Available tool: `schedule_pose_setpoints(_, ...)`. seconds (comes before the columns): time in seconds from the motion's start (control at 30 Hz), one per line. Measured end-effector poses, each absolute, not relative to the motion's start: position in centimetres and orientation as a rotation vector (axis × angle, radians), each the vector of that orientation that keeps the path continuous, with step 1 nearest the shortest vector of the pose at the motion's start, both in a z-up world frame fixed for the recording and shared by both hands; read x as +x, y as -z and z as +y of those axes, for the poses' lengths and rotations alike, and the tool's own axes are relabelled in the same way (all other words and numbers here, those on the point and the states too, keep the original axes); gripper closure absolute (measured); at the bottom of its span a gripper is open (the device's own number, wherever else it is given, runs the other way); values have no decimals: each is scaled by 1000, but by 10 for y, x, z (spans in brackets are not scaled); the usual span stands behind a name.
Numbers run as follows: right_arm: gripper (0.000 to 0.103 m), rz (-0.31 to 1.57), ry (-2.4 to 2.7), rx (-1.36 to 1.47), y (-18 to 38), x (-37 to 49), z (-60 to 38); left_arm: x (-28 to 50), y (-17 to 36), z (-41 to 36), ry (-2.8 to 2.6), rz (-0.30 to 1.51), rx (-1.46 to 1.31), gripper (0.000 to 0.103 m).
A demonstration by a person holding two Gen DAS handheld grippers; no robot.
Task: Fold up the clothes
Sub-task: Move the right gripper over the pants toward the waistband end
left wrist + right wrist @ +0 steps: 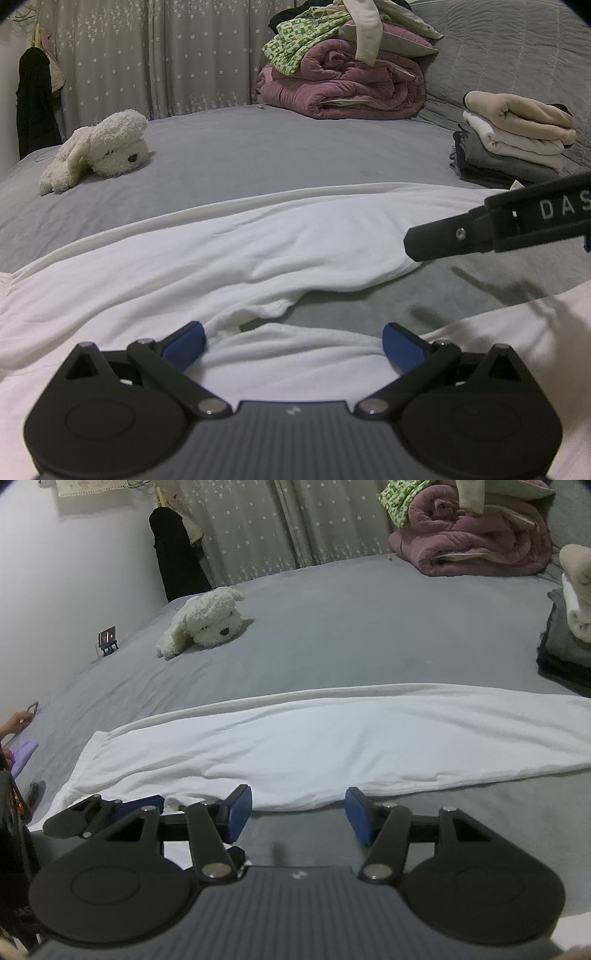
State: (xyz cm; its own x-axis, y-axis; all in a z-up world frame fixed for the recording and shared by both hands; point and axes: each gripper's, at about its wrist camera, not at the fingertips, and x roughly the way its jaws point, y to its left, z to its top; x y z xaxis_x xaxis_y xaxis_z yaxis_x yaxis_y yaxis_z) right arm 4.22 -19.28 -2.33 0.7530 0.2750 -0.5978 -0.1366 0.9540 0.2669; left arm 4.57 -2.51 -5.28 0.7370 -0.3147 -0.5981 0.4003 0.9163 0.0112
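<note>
While both grippers hang over the near side of the bed [332,627], the white garment [314,749] lies just ahead of their fingertips as a long band, its long axis running crosswise to the way the fingers point.

The left gripper [293,345] stands with jaws wide apart and nothing between the pads; it sits right over the cloth, a ribbed edge [266,312] just ahead of its tips and more white fabric under them, so it looks the nearer hand to a grasp.

The right gripper [298,818] is about half open and empty, over bare grey sheet, with the garment's near edge just beyond its tips. The band stretches far to either side of it, and its gathered end [92,760] lies off to the left of its fingers.

A folded stack [517,140] sits well beyond, to the right.
</note>
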Motion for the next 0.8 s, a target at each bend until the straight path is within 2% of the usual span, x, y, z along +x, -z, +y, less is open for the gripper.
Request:
schedule_pose_setpoints(0.5, 39, 695, -281, 127, 25, 49, -185, 44, 53, -27, 392, 628, 148, 0)
schedule_pose_setpoints(0.8, 33, 648, -316, 136, 12, 64, -188, 49, 45, -28, 393, 661, 173, 0)
